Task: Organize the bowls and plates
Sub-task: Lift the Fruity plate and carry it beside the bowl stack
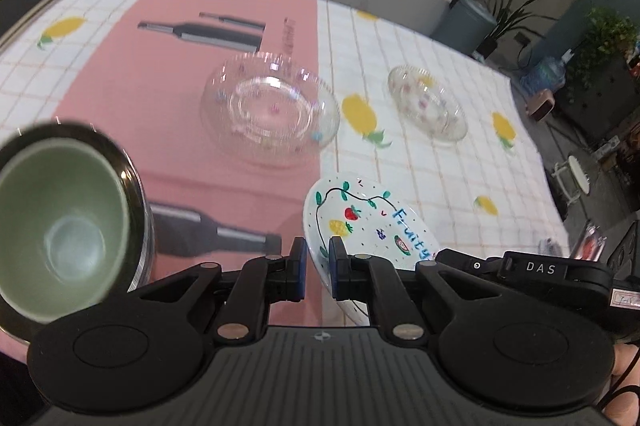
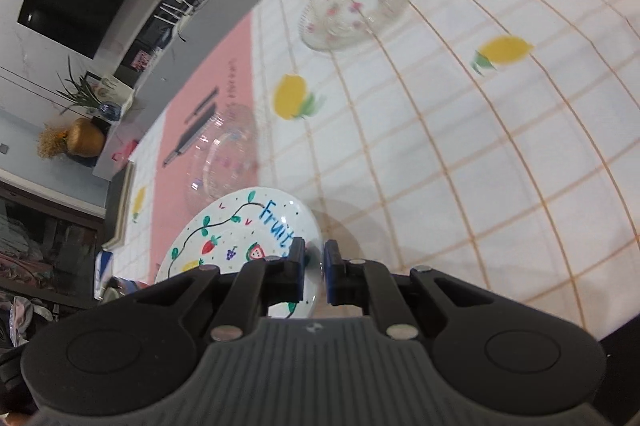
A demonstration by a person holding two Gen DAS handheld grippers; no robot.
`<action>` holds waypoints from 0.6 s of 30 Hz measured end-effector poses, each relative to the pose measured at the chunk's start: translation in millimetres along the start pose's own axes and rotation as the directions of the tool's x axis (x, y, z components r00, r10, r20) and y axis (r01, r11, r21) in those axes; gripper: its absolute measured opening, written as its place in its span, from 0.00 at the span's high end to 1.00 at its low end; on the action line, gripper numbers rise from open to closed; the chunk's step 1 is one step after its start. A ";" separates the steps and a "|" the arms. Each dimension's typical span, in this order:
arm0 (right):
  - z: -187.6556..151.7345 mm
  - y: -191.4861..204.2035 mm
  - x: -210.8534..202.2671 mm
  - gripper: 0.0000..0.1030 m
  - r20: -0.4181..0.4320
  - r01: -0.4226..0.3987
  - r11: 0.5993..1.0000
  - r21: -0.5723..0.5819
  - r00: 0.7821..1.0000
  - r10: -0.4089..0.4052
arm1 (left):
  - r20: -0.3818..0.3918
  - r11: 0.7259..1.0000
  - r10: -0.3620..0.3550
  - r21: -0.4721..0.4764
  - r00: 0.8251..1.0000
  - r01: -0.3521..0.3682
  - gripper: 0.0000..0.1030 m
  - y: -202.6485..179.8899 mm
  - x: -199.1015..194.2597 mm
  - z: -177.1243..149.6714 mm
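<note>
Both grippers clamp the same white plate (image 1: 360,222), held tilted above the tabletop (image 2: 480,166). Nearest in the left wrist view, the left gripper (image 1: 318,268) has its jaws nearly closed on the plate's near rim; the right gripper (image 2: 314,268) pinches the opposite rim, jaws likewise almost closed. Its black body also shows at the right of the left view and carries the white letters "DAS". Blue lettering on the plate reads "Fruity", among a painted strawberry, pineapple, grapes and watermelon slice on a green vine.

Left of the plate, close to the lens, a green bowl (image 1: 60,230) sits nested inside a dark, shiny one. Beyond, a clear glass bowl (image 1: 270,108) rests on a pink poster (image 1: 168,98) printed with dark bottles; its lettering is too blurred to read. Farther right, a smaller glass dish (image 1: 428,106) stands on the lemon-print checked cloth.
</note>
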State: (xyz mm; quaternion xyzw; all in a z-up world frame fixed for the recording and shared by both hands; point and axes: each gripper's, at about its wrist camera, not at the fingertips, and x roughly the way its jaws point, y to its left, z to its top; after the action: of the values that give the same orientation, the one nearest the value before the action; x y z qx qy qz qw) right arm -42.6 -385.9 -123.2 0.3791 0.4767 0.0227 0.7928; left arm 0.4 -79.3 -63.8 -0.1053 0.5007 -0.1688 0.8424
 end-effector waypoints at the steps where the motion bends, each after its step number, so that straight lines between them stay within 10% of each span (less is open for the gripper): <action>1: -1.4 -2.9 3.0 0.93 -0.008 0.005 1.000 0.001 1.000 -0.005 | -0.006 1.000 0.009 0.000 1.000 -0.009 0.88 -0.1 3.6 -3.5; 18: -6.5 -8.6 24.3 0.92 -0.016 0.061 0.997 -0.042 0.998 -0.062 | -0.055 0.996 0.086 -0.023 0.995 -0.087 0.86 7.2 39.1 -24.6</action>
State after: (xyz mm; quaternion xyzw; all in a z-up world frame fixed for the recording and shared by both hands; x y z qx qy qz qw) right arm -37.1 -378.6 -148.1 0.3477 0.4945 0.0115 0.7965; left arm -2.7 -88.1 -109.6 -0.0894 0.5293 -0.1285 0.8339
